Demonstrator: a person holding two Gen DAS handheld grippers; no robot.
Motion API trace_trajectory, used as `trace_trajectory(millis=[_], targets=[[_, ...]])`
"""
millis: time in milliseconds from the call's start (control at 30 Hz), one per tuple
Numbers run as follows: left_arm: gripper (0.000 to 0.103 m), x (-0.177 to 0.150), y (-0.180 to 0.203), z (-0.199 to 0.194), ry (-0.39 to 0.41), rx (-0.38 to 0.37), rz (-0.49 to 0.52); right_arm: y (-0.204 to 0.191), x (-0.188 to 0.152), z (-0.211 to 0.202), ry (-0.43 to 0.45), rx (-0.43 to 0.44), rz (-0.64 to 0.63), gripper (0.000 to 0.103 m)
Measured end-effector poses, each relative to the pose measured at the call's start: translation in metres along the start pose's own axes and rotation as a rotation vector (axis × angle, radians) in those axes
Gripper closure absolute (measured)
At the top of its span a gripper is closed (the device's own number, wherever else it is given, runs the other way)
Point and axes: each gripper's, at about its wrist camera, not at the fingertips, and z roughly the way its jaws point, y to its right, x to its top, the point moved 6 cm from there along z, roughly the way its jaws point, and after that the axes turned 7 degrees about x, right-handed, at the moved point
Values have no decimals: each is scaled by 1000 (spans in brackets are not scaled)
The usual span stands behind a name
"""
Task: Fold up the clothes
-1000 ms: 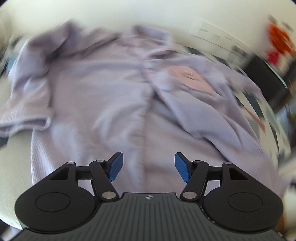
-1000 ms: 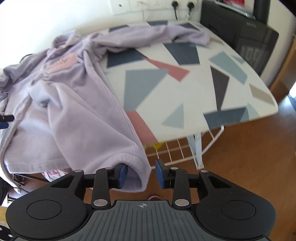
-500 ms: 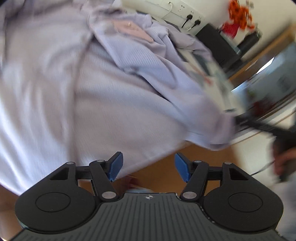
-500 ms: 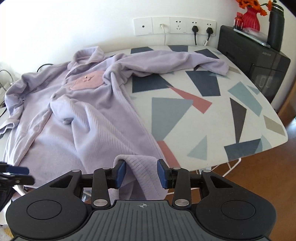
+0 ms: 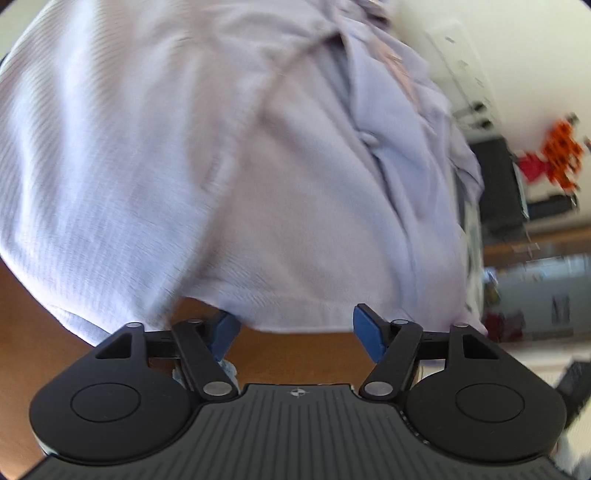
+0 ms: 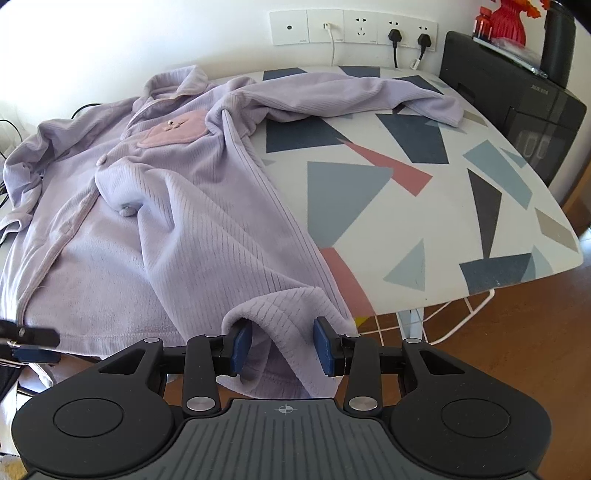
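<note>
A lilac ribbed shirt [image 6: 177,206] with a pink chest pocket [image 6: 173,129] lies spread over the left of the ironing board [image 6: 424,206], one sleeve [image 6: 351,92] stretched to the back right. My right gripper [image 6: 282,345] is shut on the shirt's front right hem corner, fabric bunched between the blue pads. My left gripper [image 5: 295,332] is open just below the shirt's front hem [image 5: 303,321], which hangs over the board edge; the view is blurred. The left gripper also shows at the far left of the right wrist view [image 6: 26,343].
The board has a white cover with coloured triangles. A black appliance [image 6: 517,99] stands at the back right with a red vase [image 6: 502,18] on it. Wall sockets [image 6: 354,27] with plugs are behind. Wooden floor [image 6: 535,332] lies below.
My left gripper has swung down from above the shirt to below its front hem, still open. My right gripper has lifted the hem corner up towards the board's level.
</note>
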Motion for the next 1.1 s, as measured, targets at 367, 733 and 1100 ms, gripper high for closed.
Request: trace_trajectory(millis=[367,733,1100], targets=[[98,-16,-18,-17,8,111,4,3,5,-3,-3,5,-41,68],[62,-9,34,-36,-31,-5,235,-9,20,-11,37,125,-38,98],[45,41,76,-78,125,-81,264,-24,29,-31,-57,264,-87,70]])
